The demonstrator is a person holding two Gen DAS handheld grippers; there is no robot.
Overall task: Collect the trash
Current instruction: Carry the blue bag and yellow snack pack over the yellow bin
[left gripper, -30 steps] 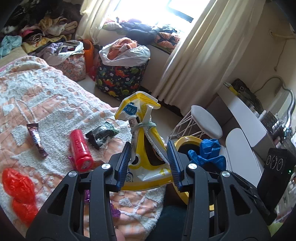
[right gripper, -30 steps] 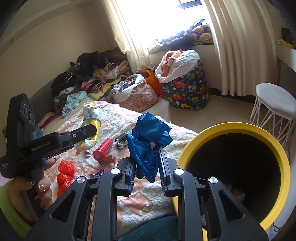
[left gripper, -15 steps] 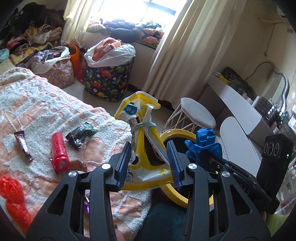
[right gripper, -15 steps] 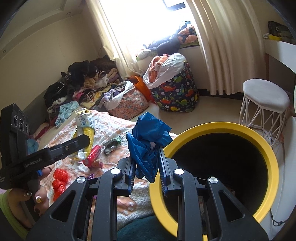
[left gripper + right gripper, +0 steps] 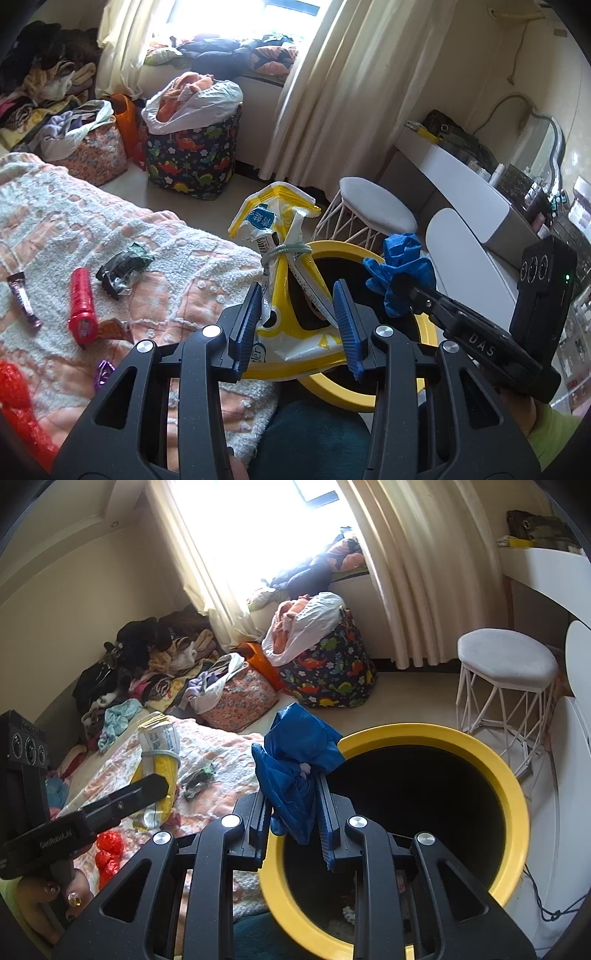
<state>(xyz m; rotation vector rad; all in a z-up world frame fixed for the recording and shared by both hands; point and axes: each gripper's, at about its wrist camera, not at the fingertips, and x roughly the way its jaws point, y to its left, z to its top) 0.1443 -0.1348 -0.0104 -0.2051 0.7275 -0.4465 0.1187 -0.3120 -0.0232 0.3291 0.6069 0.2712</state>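
Now the left gripper (image 5: 299, 325) holds a yellow and white snack bag (image 5: 286, 295) between its blue fingers (image 5: 245, 325), which stand fairly wide apart with the crumpled bag filling the gap; the bag's tied neck and flared top rise ahead of the fingertips. Just beyond and below these fingers sits the yellow-rimmed bin (image 5: 369, 402), partly hidden by the bag. To the left of the fingers, on the bed (image 5: 166, 236) with its peach and white cover, lie a red tube (image 5: 81, 299), a crumpled dark wrapper (image 5: 123, 267), a small chocolate bar wrapper (image 5: 22, 299) and, nearer the camera, red plastic (image 5: 14, 402) and a purple scrap (image 5: 103, 371).

The right gripper (image 5: 293, 819) has its fingers (image 5: 325, 823) drawn close together, pinching a crumpled blue plastic bag (image 5: 295, 764) that bulges above the fingertips. Directly ahead and to the right of these fingers gapes the dark mouth of the bin (image 5: 517, 812), its rim passing just under the fingertips; some scraps lie at its bottom. In the left wrist view the blue bag (image 5: 400, 266) hangs over the bin's far rim. Farther past the fingers stand a white stool (image 5: 506, 664), a dinosaur-print laundry bag (image 5: 332, 679) and curtains (image 5: 406, 572).
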